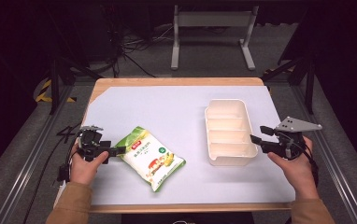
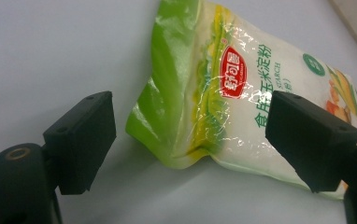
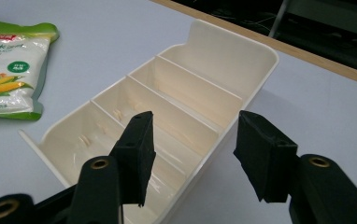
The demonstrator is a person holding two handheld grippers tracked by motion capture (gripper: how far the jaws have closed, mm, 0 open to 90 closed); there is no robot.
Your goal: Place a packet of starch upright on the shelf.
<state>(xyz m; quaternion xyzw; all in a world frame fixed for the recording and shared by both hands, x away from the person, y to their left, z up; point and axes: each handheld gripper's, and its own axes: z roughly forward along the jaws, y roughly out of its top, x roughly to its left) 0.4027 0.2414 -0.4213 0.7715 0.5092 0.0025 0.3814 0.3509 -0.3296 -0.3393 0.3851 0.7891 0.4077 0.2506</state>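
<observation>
The starch bag [image 2: 223,93] is lying flat on the worktop [image 1: 176,102], its green corner sitting between the open jaws of the left gripper [image 2: 190,135], untouched. The right gripper [image 3: 193,154] is straddling the near side wall of the white divided tray [image 3: 256,70], jaws open, with both hands resting low at the worktop's sides.

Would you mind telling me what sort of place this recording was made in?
Most likely a lab or test workshop: a wooden table under a white sheet sits on grey carpet, with a tangle of cables and a metal stand on the floor behind it, amid dark surroundings.
</observation>
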